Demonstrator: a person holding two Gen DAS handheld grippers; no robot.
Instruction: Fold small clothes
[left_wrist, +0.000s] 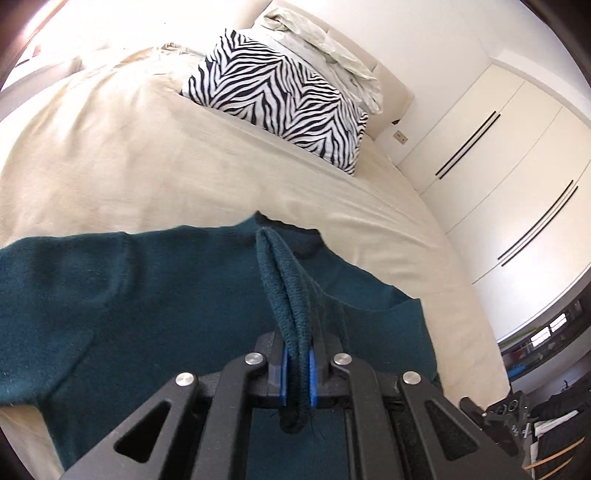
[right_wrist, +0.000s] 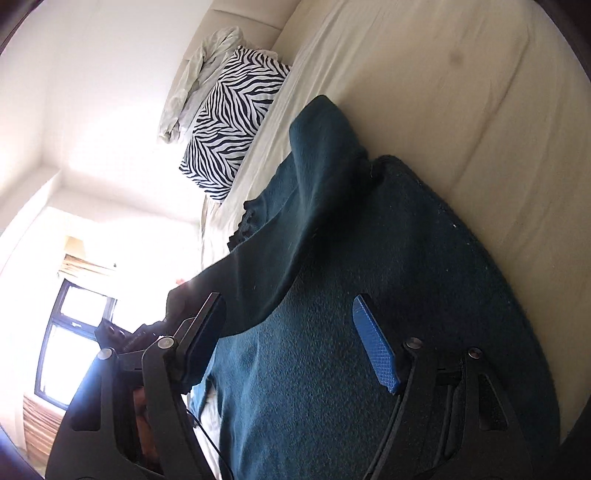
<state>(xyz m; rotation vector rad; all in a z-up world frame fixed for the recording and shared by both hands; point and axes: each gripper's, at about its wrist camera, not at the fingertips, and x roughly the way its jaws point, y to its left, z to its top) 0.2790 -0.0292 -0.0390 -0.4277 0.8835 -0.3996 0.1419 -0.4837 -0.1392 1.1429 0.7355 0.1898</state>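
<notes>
Item: one teal sweater (left_wrist: 155, 295), fuzzy knit, ribbed edging, spread over the lower half of the left wrist frame on a bed (left_wrist: 147, 166) with cream sheet. One ribbed edge is lifted at lower centre, clamped between the left gripper (left_wrist: 297, 369) fingers' blue pads. Right gripper (right_wrist: 295, 347): fingers apart, nothing pinched, above the sweater at lower centre of its frame. One zebra-print pillow (left_wrist: 280, 99), upper centre; one crumpled pale pillow (left_wrist: 325, 44) behind it. White wardrobe (left_wrist: 509, 166), right.
</notes>
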